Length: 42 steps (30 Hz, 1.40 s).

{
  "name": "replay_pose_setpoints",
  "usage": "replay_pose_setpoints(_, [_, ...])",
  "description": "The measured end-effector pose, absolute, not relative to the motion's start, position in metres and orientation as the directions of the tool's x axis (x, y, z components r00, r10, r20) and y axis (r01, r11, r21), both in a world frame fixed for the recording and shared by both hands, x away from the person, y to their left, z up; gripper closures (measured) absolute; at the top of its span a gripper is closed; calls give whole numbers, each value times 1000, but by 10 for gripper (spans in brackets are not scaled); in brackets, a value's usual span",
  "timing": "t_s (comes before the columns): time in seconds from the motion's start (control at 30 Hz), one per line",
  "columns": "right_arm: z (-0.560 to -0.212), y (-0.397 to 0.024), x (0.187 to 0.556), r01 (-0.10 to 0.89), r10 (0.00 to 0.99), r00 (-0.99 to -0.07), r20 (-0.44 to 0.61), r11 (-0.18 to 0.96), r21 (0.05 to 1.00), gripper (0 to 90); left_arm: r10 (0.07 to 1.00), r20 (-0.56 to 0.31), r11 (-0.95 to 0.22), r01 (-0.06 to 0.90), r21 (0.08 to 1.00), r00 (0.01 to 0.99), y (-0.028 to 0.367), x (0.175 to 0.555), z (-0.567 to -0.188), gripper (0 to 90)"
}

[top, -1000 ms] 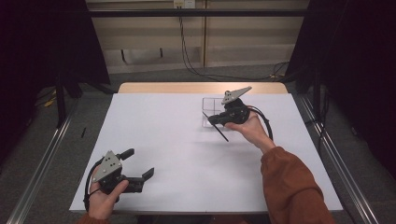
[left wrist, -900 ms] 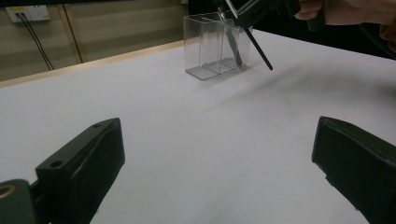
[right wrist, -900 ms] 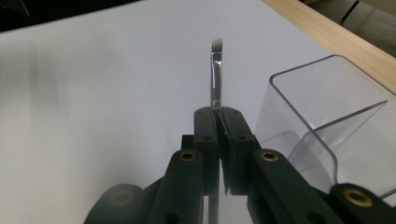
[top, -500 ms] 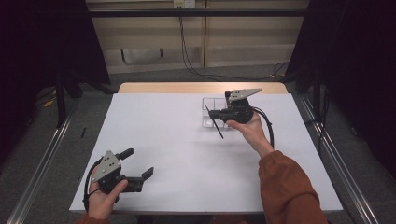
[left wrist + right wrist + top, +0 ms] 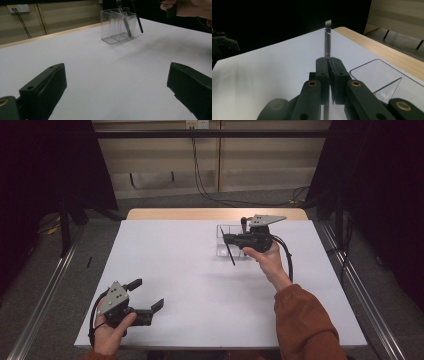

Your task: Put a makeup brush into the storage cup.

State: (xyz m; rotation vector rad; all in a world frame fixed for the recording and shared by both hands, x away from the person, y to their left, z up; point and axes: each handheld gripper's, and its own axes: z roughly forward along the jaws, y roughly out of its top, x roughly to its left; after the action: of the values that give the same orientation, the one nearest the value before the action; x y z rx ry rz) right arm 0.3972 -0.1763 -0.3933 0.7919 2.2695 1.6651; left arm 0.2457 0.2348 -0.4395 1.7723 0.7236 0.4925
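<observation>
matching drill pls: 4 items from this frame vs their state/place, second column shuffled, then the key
1. left gripper
2. right gripper
3. clear holder
4. table

A. stands near the table's far edge, an utensil inside
B. white top, bare across the middle
C. jaws wide apart, nothing between them
D. jaws clamped on a thin brush

Pairs: 1-C, 2-D, 3-A, 4-B
</observation>
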Motion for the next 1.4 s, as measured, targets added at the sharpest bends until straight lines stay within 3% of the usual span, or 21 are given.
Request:
replay_pose_setpoints(0.73, [-367, -193, 397, 242, 570, -815, 105, 171, 955, 859, 683, -27, -210, 231, 950, 730, 234, 246, -440, 27])
replay_pose_setpoints(1.4, [-349, -203, 416, 235, 658, -747, 90, 135, 963, 859, 684, -16, -222, 229, 948, 730, 234, 246, -440, 27])
